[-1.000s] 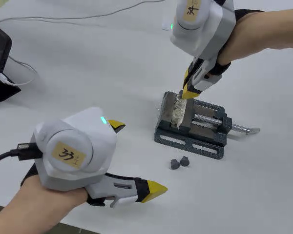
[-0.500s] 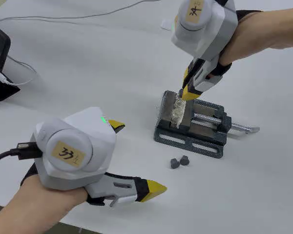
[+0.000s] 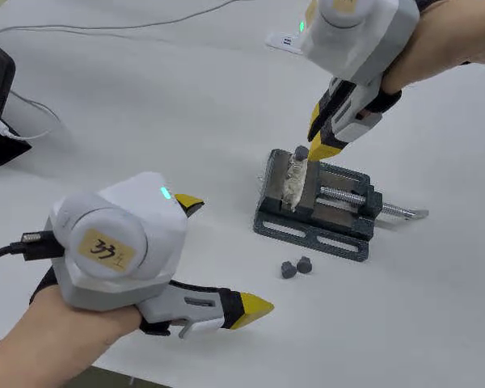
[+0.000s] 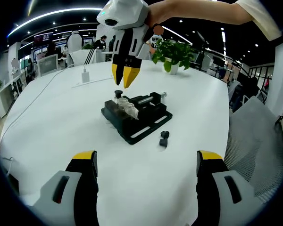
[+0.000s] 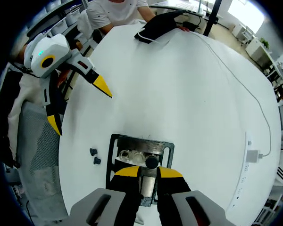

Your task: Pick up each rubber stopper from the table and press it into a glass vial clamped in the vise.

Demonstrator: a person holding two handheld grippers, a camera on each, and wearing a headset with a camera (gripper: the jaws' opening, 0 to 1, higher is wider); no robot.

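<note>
Two rubber stoppers (image 3: 288,271) lay loose at lower centre, a third stopper (image 3: 301,152) capped a glass vial (image 3: 292,182) in the vise (image 3: 339,222); right claw (image 5: 147,170) closed, left claw (image 4: 146,160) wide, both empty.

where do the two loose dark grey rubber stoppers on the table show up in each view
Head view: the two loose dark grey rubber stoppers lie lower centre, just in front of the dark metal vise.
Left gripper view: stoppers right of centre, beside the vise.
Right gripper view: stoppers lower left, beside the vise.
Shared landmark: the vise, next to the pair in every view.
</note>
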